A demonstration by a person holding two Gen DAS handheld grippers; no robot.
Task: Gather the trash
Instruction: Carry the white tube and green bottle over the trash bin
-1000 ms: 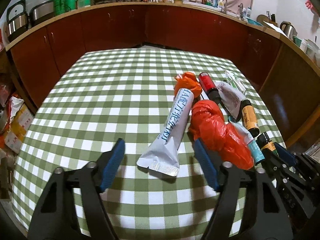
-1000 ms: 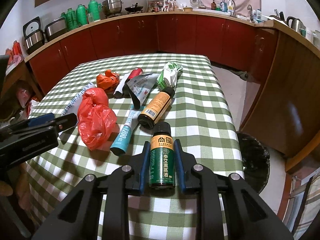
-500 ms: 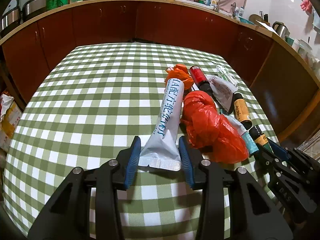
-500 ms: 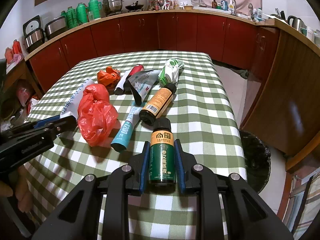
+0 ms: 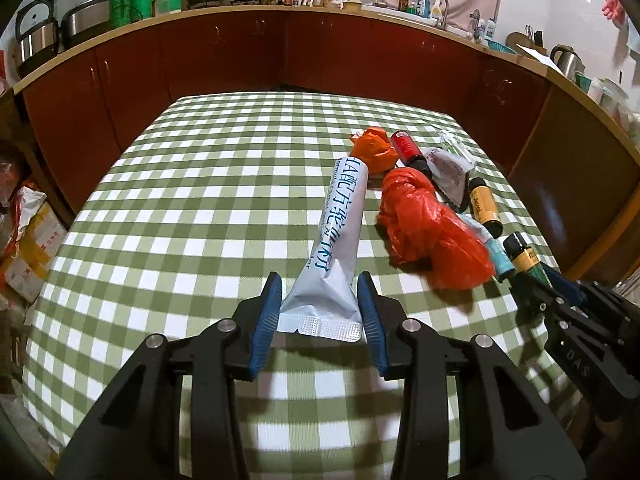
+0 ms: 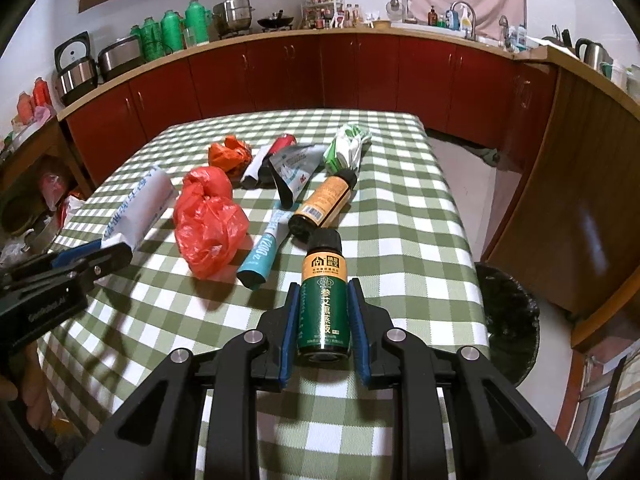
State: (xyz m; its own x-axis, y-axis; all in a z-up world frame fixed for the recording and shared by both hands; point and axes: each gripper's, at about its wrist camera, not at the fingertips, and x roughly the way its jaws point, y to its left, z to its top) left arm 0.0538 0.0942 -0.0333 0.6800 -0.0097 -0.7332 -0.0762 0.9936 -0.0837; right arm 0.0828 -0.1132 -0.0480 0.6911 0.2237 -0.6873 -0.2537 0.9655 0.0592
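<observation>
checked tablecloth (image 5: 192, 208), pouch (image 5: 338, 248) between left tool (image 5: 322, 316) pads

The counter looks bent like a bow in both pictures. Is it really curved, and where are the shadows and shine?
Left wrist view: fisheye bending bows the counter; the hand-held gripper throws a dark shadow on the tablecloth. Right wrist view: same bowing, black corners, a pale glare patch on the wooden panel.
</observation>
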